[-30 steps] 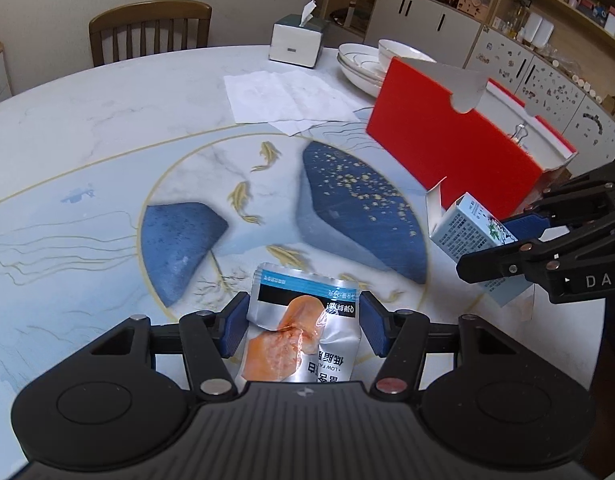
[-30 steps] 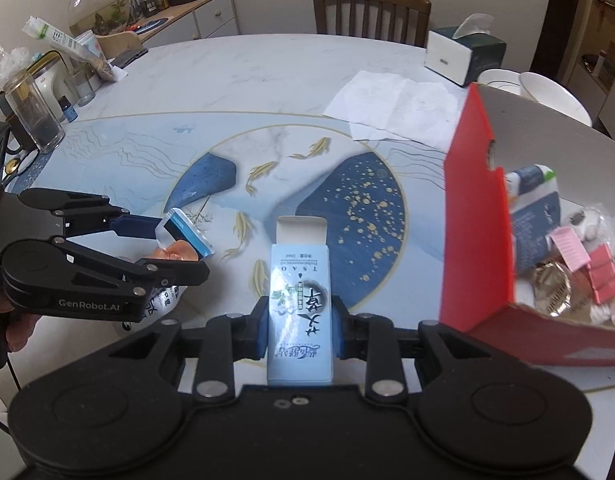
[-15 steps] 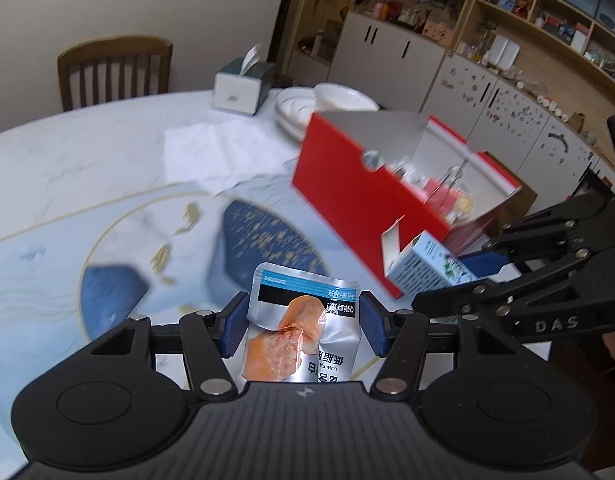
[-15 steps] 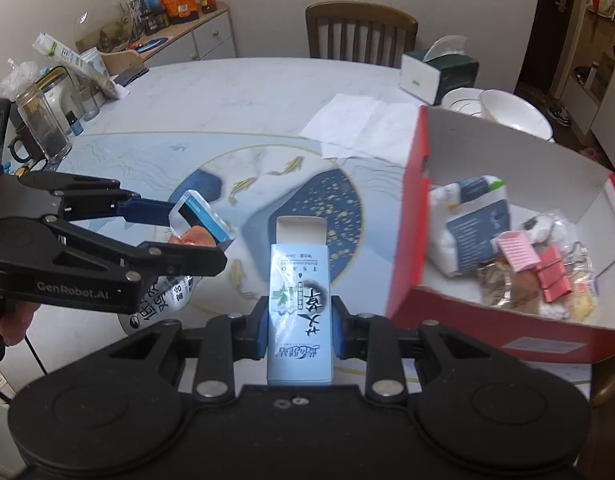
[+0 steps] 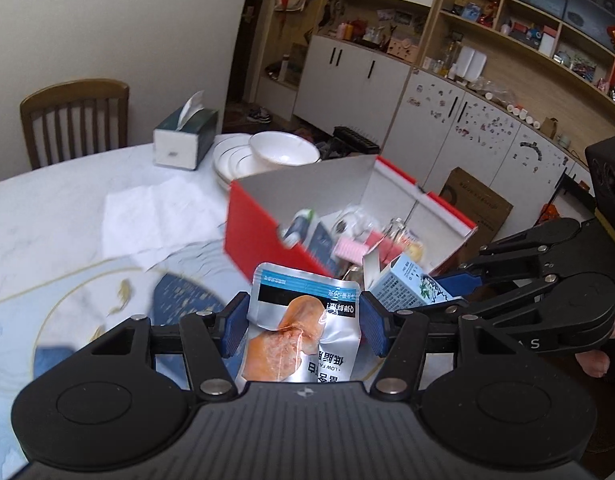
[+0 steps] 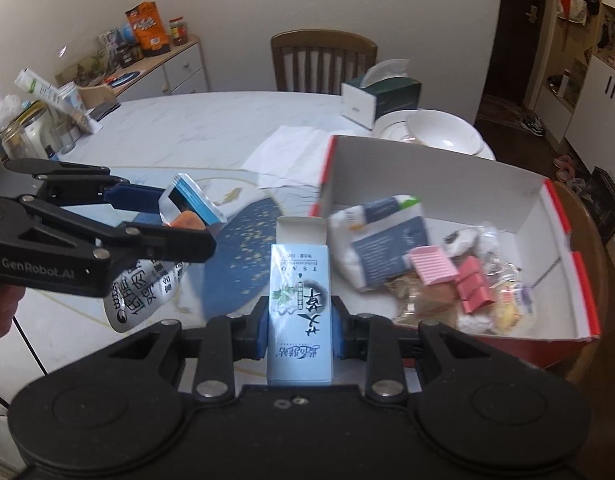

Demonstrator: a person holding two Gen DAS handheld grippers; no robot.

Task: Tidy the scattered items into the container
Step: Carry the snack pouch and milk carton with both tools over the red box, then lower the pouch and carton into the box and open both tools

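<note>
Transport step, 2 items in the air. Left gripper [image 5: 303,326] clamps the foil pouch [image 5: 303,332]; right gripper [image 6: 299,330] clamps the small carton [image 6: 300,312]. Both are short of the red box [image 6: 563,216] at the surface's right edge. Next: carry over the near wall, release inside.

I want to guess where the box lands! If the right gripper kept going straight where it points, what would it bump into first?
Probably the red box's near wall, or the table just before it; depth is unclear.

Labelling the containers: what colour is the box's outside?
Red outside, white inside: the box shows it best in the left wrist view.
</note>
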